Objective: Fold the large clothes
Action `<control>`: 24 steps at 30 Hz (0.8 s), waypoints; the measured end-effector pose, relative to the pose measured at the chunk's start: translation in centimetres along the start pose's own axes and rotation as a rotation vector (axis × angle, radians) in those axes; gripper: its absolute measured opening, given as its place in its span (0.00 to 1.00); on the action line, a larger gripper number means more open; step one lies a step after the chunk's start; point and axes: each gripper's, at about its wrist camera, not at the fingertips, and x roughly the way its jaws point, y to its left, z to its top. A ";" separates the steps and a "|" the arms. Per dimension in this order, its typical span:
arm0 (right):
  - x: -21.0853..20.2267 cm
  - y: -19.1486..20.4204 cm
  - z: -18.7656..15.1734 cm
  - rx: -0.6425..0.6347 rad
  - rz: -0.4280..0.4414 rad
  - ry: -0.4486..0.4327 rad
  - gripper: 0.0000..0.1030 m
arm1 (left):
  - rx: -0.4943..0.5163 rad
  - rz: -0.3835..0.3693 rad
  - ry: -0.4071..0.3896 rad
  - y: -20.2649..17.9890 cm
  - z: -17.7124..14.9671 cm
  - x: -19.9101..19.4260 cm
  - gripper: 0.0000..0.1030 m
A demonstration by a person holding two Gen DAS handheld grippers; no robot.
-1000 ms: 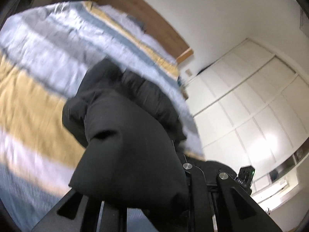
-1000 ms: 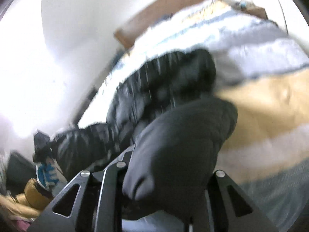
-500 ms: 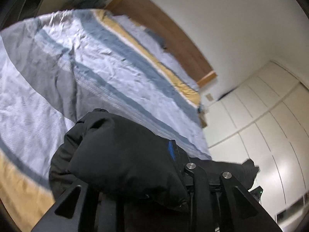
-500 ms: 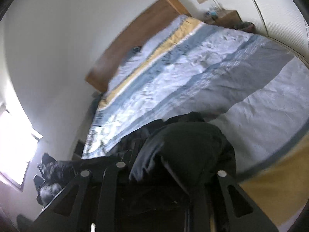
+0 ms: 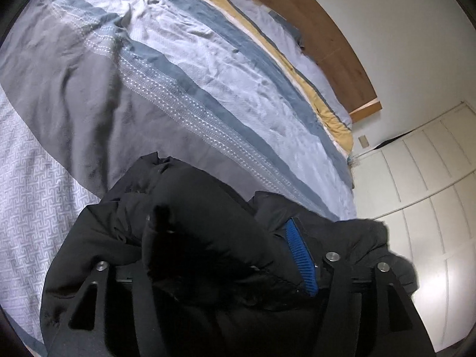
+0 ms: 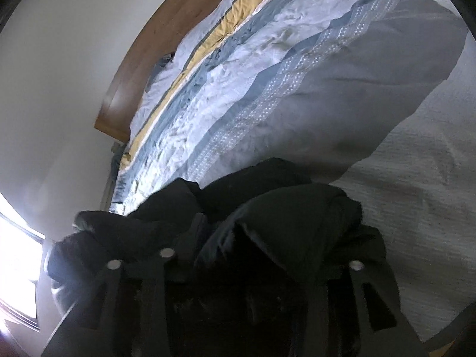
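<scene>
The bed [image 5: 184, 95] filled most of both views, its striped duvet [image 6: 297, 83] running up to the wooden headboard [image 5: 336, 44] at the upper right of the left view and the upper left of the right one. White wardrobe doors [image 5: 431, 193] stood at the right edge of the left view.

The black jacket [image 5: 193, 238] lay bunched on the near part of the duvet, across the lower half of each frame, with a blue ribbed trim [image 5: 300, 255] showing right of centre in the left view. A second before, it had hung lifted and blurred over the yellow stripe; half a second before, it was already low over the grey and blue bands.

The left gripper [image 5: 214, 270] had just been opening its jaws, and they stood spread with a thick fold of jacket bulging up between them. The right gripper [image 6: 235, 267] had likewise been opening, jaws apart, with dark padding heaped between; whether its pads touched the cloth I could not tell in the gloom.

I judged that the folded-over part had just been laid down and let go, so one fold seemed made, with smoothing probably to follow.
</scene>
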 end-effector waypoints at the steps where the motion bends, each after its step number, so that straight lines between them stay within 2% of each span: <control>1: -0.6 0.2 0.0 0.014 0.029 -0.006 0.69 | -0.032 -0.043 -0.010 0.1 0.2 -0.8 0.72; 2: -1.2 0.3 0.3 0.031 0.064 -0.019 0.78 | -0.058 -0.079 -0.022 0.1 0.5 -1.5 0.80; 3: -1.9 0.5 0.7 0.048 0.092 -0.038 0.92 | -0.085 -0.118 -0.040 0.1 0.8 -2.5 0.83; 4: -2.5 0.7 0.9 0.055 0.107 -0.051 0.97 | -0.108 -0.146 -0.060 0.1 1.1 -3.4 0.85; 6: -4.3 1.5 1.6 0.040 0.105 -0.081 0.97 | -0.130 -0.152 -0.104 -0.1 1.7 -5.6 0.87; 9: -7.7 2.7 2.4 0.028 0.118 -0.134 0.97 | -0.081 -0.119 -0.154 -1.5 2.2 -9.3 0.89; 11: -10.0 3.8 2.6 0.001 0.118 -0.163 0.97 | -0.014 -0.081 -0.174 -3.0 1.9 -11.4 0.90; 14: -12.1 7.2 1.6 -0.146 0.088 -0.158 0.97 | 0.178 0.040 -0.192 -6.4 -0.6 -13.4 0.90; 15: -12.3 8.7 0.6 -0.208 0.076 -0.139 0.97 | 0.213 0.059 -0.189 -6.8 -1.5 -13.6 0.90; 17: -12.2 10.8 -1.7 -0.299 0.067 -0.102 0.97 | 0.303 0.104 -0.178 -8.4 -4.2 -13.3 0.90; 20: -10.7 13.2 -5.8 -0.397 0.050 -0.046 0.97 | 0.376 0.116 -0.137 -9.4 -7.5 -11.3 0.90; 24: -7.5 15.2 -9.4 -0.506 0.002 -0.004 0.97 | 0.474 0.130 -0.072 -11.0 -10.0 -7.3 0.90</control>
